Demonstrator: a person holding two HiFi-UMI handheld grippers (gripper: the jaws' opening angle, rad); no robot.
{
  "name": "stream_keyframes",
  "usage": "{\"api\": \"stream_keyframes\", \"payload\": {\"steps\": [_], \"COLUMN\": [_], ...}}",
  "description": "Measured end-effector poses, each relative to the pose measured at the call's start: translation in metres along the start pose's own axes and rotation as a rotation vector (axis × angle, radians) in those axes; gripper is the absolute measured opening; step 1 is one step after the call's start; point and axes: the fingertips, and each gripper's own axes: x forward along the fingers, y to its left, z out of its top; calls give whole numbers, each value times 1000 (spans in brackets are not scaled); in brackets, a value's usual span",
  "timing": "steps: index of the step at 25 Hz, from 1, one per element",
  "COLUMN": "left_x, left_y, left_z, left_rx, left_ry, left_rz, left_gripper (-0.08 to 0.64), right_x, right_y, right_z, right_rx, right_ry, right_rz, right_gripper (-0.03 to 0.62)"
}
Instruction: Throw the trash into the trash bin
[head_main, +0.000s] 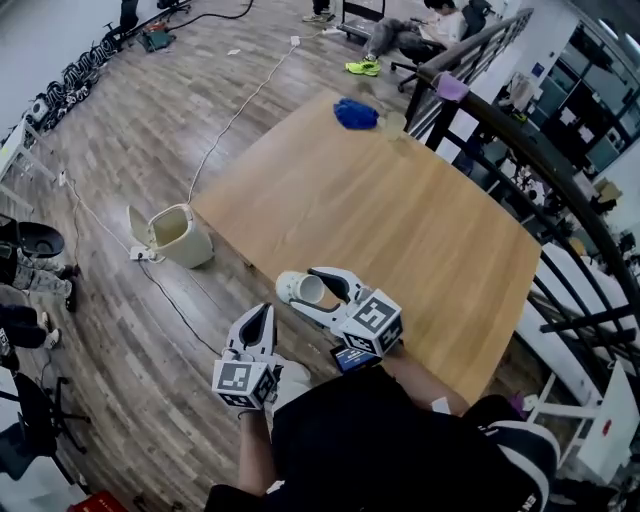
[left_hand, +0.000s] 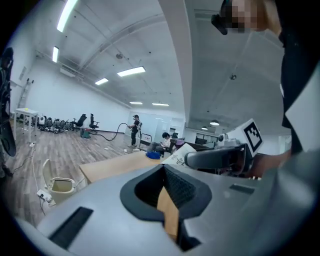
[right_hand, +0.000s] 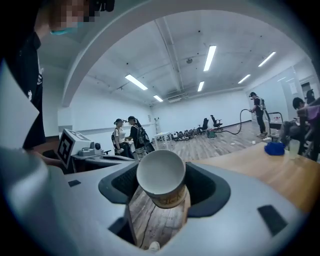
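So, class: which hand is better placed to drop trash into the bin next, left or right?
Right: the right tongs grip the paper cup; the left tongs hold nothing. The open trash bin stands on the floor beside the table.

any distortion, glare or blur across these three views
Head view: fisheye bows the table edges and railing, light even. Left gripper view: black vignette corners, bright ceiling lights, foreground soft. Right gripper view: same vignette, paper cup in the jaws sharp.
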Motion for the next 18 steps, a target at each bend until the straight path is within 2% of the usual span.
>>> {"api": "stream_keyframes", "payload": {"steps": [5, 9, 14, 18], "left_x": [-40, -79, -128, -136], "left_y": [87, 150, 220, 261], "left_z": [27, 20, 13, 20], "left_rx": [-41, -78, -178, -217], "left_ry": [-104, -132, -161, -207], "left_rz": [123, 198, 284, 325], "left_gripper": [5, 5, 5, 5], "right_x": [88, 163, 236, 270], "right_y": [39, 72, 112, 99], "right_z": [24, 33, 33, 46], "right_rx": [47, 19, -50, -102], "right_ry": [-7, 2, 42, 72], "right_rz": [141, 230, 278, 279], "right_gripper": [276, 276, 276, 276]}}
